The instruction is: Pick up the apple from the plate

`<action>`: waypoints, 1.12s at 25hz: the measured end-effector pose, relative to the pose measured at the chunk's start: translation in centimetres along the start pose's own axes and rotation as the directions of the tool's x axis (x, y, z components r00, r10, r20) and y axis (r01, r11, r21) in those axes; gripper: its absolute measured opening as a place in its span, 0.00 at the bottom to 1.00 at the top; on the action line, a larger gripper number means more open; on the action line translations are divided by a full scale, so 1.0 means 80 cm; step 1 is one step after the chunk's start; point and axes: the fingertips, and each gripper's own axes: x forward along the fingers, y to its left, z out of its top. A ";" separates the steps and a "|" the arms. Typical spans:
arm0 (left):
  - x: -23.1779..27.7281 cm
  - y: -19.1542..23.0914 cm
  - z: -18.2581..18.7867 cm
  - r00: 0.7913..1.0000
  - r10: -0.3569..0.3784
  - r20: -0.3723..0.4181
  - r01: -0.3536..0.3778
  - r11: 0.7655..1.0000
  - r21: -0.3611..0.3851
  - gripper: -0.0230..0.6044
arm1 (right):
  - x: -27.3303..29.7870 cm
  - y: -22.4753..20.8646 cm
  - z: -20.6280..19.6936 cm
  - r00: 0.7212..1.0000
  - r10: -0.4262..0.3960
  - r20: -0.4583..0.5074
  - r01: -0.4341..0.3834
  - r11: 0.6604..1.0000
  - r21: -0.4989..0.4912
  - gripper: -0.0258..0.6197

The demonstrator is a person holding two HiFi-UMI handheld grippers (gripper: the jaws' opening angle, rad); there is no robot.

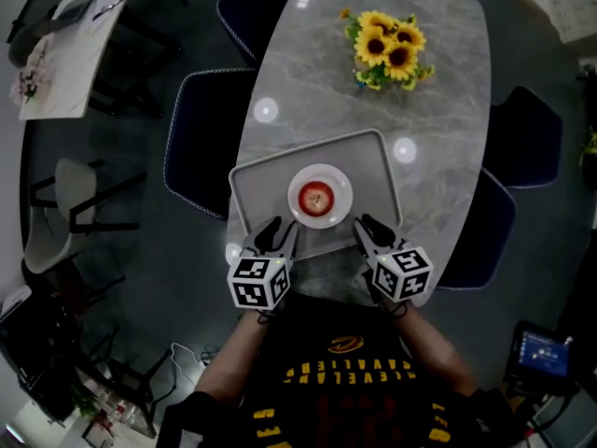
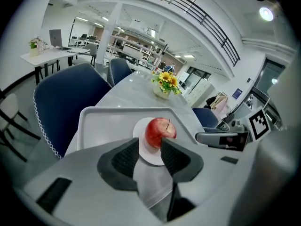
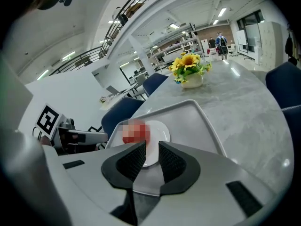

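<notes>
The oval grey marble table [image 1: 448,110] has blue chairs [image 1: 201,138] tucked along both sides. At its near end sits a grey tray [image 1: 256,185]. The left gripper [image 1: 280,234] and right gripper [image 1: 368,231] are held over the tray's near edge, one to each side of the plate. Each has its jaws slightly apart with nothing between them. A sunflower bunch [image 1: 387,49] stands towards the far end, well apart from the tray. The white plate [image 1: 341,185] lies mid-tray. The red apple [image 1: 316,197] rests on it, stem up, touched by neither gripper
</notes>
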 end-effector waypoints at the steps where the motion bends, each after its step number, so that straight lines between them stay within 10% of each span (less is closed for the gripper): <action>1: 0.005 0.002 -0.001 1.000 -0.005 -0.013 0.005 1.000 -0.009 0.25 | 0.003 0.000 -0.002 1.000 0.000 -0.009 0.000 1.000 0.004 0.15; 28: 0.080 0.047 -0.021 0.982 -0.038 -0.187 0.016 0.993 -0.119 0.25 | 0.074 -0.039 -0.027 0.991 -0.015 -0.133 0.030 0.993 0.116 0.15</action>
